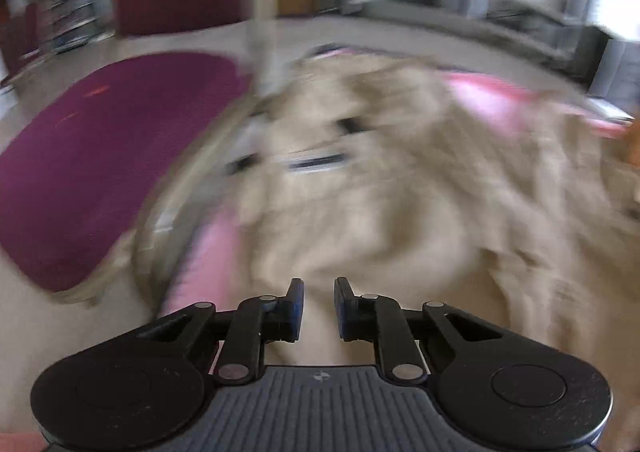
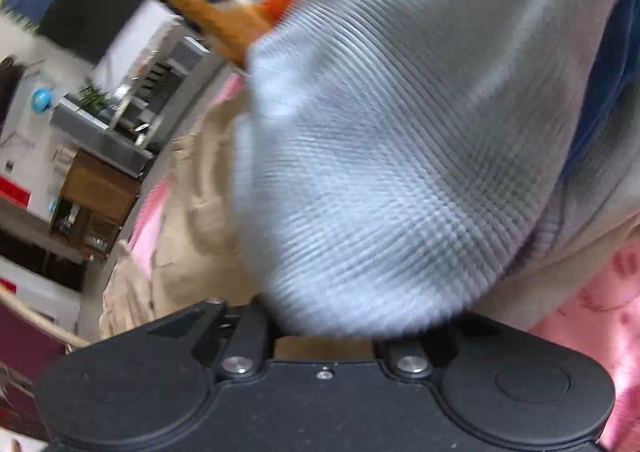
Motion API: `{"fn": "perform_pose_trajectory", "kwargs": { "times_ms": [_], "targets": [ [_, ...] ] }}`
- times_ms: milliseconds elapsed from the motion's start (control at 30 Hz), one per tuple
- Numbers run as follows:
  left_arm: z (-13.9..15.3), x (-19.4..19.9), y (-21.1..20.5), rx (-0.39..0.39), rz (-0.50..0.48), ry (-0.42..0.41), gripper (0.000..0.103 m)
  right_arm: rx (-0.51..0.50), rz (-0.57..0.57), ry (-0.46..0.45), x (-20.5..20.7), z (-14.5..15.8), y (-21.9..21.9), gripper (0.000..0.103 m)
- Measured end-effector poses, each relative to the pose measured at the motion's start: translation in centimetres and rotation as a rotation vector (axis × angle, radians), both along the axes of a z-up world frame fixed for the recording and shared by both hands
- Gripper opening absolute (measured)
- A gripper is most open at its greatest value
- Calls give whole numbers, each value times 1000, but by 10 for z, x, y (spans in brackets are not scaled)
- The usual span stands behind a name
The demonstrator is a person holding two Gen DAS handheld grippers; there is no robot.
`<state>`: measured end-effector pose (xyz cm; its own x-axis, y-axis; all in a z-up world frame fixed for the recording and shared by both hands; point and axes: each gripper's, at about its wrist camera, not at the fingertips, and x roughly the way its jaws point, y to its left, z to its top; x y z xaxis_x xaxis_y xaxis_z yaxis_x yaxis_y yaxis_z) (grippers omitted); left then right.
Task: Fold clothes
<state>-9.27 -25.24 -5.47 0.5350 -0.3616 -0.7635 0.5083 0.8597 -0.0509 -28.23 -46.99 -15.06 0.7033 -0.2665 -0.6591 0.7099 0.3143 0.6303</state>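
Right wrist | grey knit garment [image 2: 392, 156] hides right gripper [image 2: 324, 326] fingertips

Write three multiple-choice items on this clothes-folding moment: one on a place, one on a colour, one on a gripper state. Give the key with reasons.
1. Where does the purple rug lie relative to the beige garment in the left wrist view?
A. left of it
B. right of it
C. on top of it

2. What colour is the sheet under the beige garment?
A. green
B. pink
C. black

3. How is the left gripper?
A. shut on cloth
B. out of view
C. open, nothing between the fingers

Key: 1 A, the rug fills the left of the view. 2 B, pink shows at the garment's edges. 3 C, a clear gap separates the fingertips.
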Motion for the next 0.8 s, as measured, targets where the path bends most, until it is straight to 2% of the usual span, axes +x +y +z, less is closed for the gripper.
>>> {"fn": "perform_pose_trajectory", "kwargs": {
  "times_ms": [33,100,200,267,300,333,367,400,467,533,633,667,733,767,800],
  "targets": [
    [3,-4,1,-8,-7,-8,16,-4,17,-10,-2,4,4,21],
    [6,-28,-13,-44,-155,-19,19,-13,50,-31,-7,11,11,21],
    [-1,-56,-40,-41,-317,-48,20,31,246,-72,11,2,27,21],
    [-13,-59,-53,-30,-371,14,21,80,309,-61,22,-8,32,21],
    [-23,-57,-58,5,-377,52,24,105,335,-53,27,-13,34,20],
    [-36,-51,-63,63,-369,90,27,121,329,-25,27,-17,32,20],
    [-43,-50,-63,76,-361,82,28,135,294,3,23,-20,28,14],
    [-46,-47,-62,73,-353,97,28,149,252,30,17,-23,24,2],
    [-54,-41,-60,67,-337,128,28,174,143,45,-4,-24,13,0],
    [-60,-32,-56,49,-313,169,27,153,26,94,-23,-18,2,0],
    [-63,-23,-49,24,-287,206,22,57,-78,211,-45,0,-1,1],
    [-58,-21,-45,9,-276,191,22,33,-90,234,-48,5,-1,2],
    [-47,-17,-36,-22,-255,161,22,-4,-69,249,-50,22,2,11],
    [-40,-14,-32,-46,-245,141,22,-28,-49,238,-48,33,6,19],
    [-33,-10,-28,-79,-234,131,21,-54,-27,223,-46,45,10,20]
  ]
}}
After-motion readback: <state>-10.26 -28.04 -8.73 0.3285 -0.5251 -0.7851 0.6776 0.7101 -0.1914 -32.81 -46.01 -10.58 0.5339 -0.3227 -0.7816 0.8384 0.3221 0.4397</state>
